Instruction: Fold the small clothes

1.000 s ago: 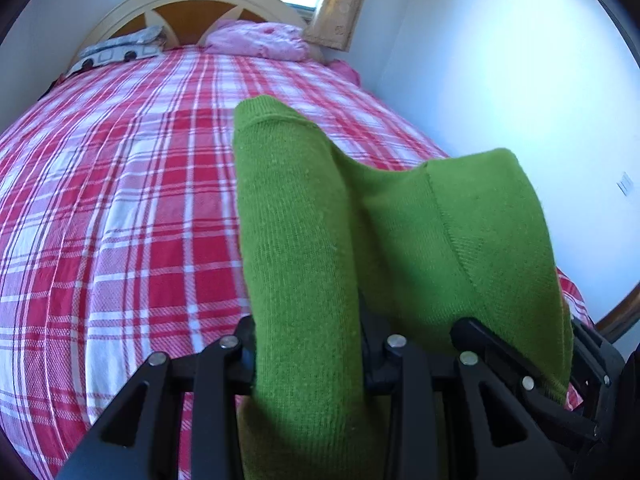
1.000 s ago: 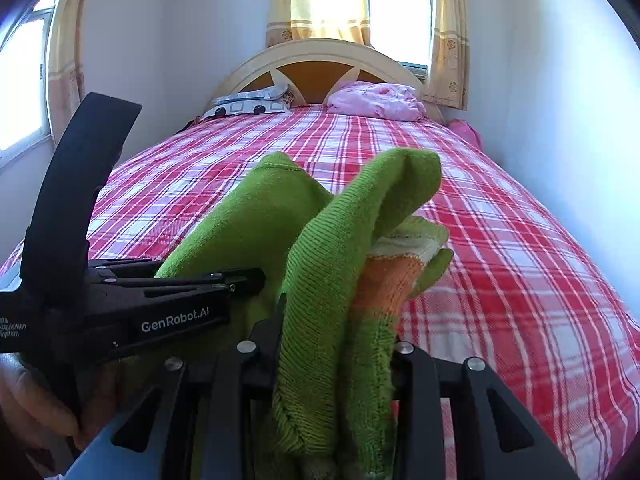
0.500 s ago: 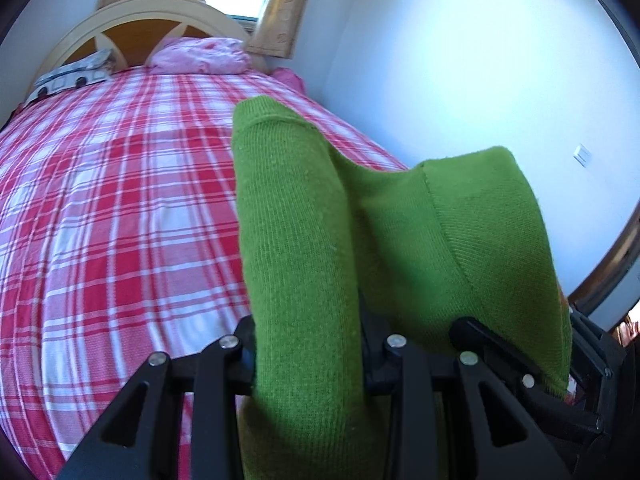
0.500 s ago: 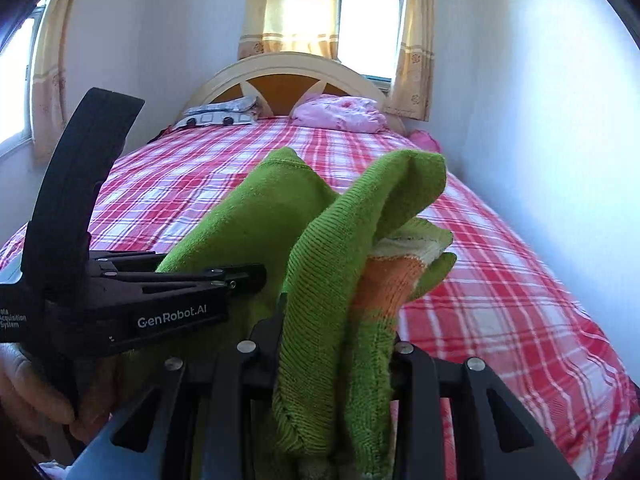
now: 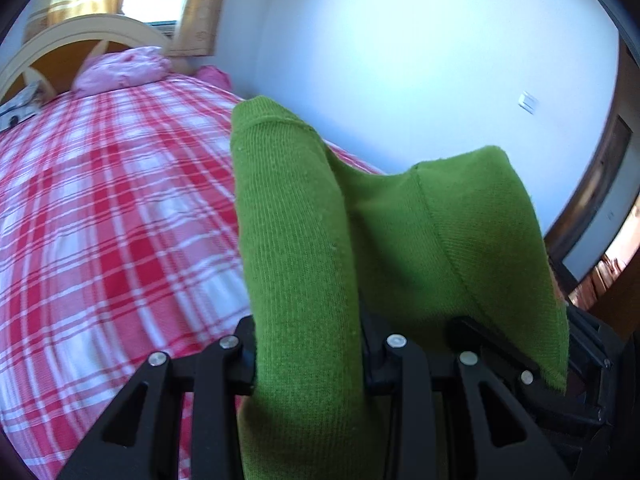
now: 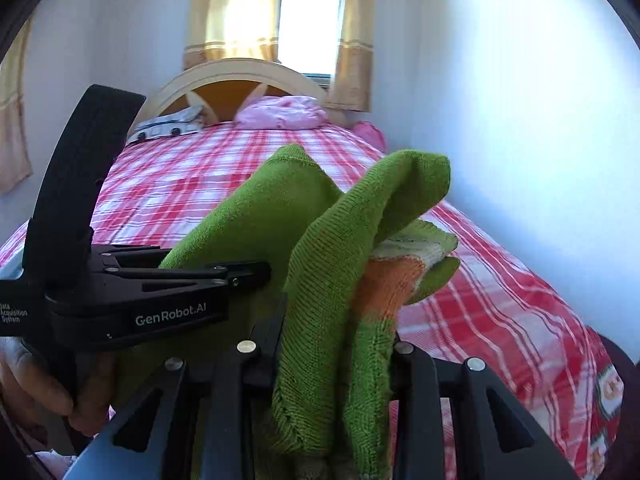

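Observation:
A green knit garment [image 5: 296, 240] stands up from between the fingers of my left gripper [image 5: 308, 356], which is shut on it; the cloth hides the fingertips. Its other fold [image 5: 472, 232] runs off to the lower right. In the right wrist view the same green garment [image 6: 320, 260], with an orange and white patch [image 6: 392, 280], is pinched in my right gripper [image 6: 332, 360]. The left gripper [image 6: 240, 268] shows there side-on at the left, clamped on the cloth and held by a hand [image 6: 40, 392]. Both grippers hold it above the bed.
The bed has a red and white plaid sheet [image 5: 100, 240] [image 6: 180, 184]. At its head are a pink pillow [image 6: 280, 112], a grey patterned cloth [image 6: 168, 128] and a cream headboard [image 6: 240, 76]. A white wall [image 5: 400, 60] runs along the right, with a dark door frame [image 5: 592, 184].
Both views have swung toward the right-hand wall, so the bed and headboard slide left in the pictures. The green garment sits in both grips as before.

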Demonstrator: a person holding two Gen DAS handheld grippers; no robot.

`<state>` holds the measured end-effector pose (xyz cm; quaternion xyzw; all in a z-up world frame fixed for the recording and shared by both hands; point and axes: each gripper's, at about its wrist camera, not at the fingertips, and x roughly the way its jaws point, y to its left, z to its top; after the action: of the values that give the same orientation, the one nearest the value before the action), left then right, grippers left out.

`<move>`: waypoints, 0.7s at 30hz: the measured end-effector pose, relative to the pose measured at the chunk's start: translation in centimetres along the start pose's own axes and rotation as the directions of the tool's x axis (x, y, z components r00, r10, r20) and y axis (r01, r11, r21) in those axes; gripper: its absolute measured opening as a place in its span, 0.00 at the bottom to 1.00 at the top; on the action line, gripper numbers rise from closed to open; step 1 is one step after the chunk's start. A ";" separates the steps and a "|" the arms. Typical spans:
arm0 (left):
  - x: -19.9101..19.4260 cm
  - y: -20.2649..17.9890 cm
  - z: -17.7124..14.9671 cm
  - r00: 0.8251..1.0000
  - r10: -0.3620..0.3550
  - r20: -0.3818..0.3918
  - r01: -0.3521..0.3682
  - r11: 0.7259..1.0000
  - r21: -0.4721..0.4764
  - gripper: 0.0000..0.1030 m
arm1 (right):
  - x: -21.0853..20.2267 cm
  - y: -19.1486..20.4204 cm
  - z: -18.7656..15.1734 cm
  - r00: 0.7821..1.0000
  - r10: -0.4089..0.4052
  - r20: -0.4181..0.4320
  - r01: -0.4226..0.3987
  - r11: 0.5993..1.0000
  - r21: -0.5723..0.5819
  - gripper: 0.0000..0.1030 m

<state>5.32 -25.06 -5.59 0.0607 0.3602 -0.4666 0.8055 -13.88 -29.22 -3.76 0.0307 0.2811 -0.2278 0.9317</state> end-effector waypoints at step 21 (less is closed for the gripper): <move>10.5 -8.0 1.3 0.993 -0.049 -0.105 0.059 0.994 0.088 0.34 | 3.5 -12.1 -4.9 0.986 -0.160 -0.041 0.165 0.958 0.233 0.31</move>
<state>2.84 -37.50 -9.37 0.1114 0.3813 -0.5003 0.7694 -19.20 -40.54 -8.92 0.1205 0.2640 -0.3348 0.8965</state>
